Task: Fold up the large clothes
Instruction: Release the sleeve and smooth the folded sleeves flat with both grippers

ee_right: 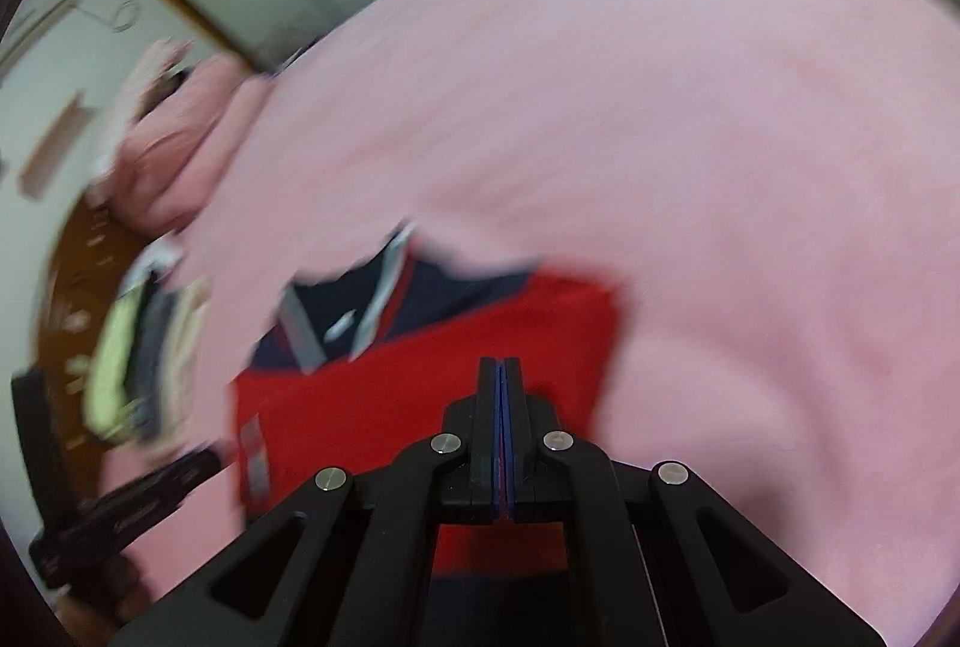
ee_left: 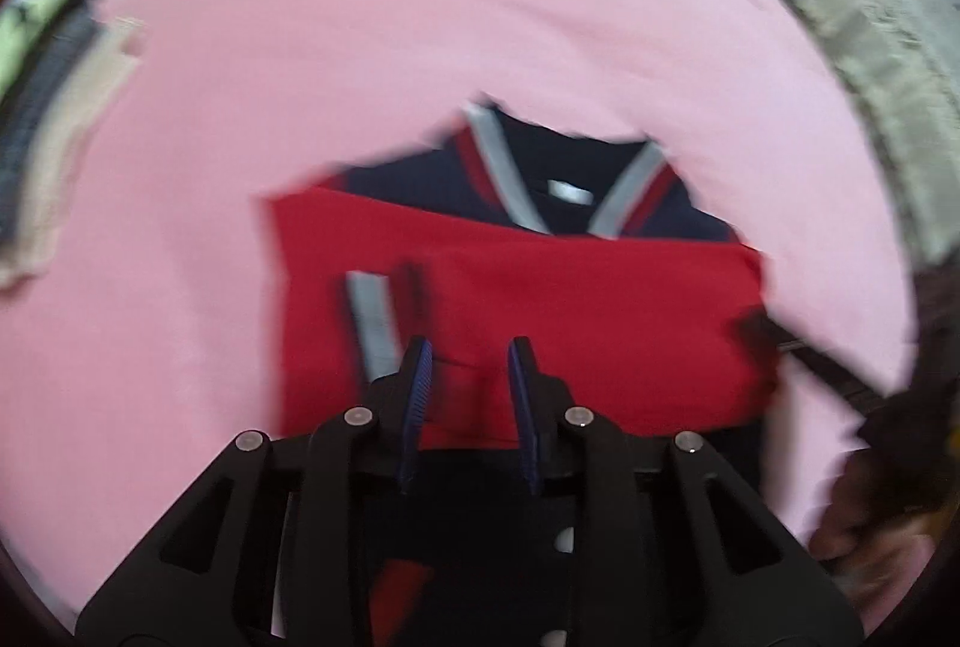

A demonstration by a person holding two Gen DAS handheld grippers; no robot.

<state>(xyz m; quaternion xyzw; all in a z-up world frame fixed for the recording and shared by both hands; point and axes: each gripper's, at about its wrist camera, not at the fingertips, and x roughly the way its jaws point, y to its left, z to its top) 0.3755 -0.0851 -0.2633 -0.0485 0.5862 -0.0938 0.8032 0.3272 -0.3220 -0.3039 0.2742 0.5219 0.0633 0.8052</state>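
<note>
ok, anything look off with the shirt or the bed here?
Nothing stands out. The red and navy shirt lies partly folded on the pink sheet, collar showing, and a stack of folded clothes sits at the edge.

Right gripper (ee_right: 500,365) closing flat over a red jacket (ee_right: 420,395) on a pink bed cover (ee_right: 690,137).

The two black fingers (ee_right: 487,389) are pressing together, blue pads meeting with no gap; whether any red cloth is pinched between them is unclear. The jacket is lying with its navy, grey-striped collar (ee_right: 336,317) pointing up-left. The other gripper (ee_right: 198,467) is reaching in from the lower left, near the jacket's edge. A stack of folded clothes (ee_right: 138,359) is sitting at the left, blurred.
</note>
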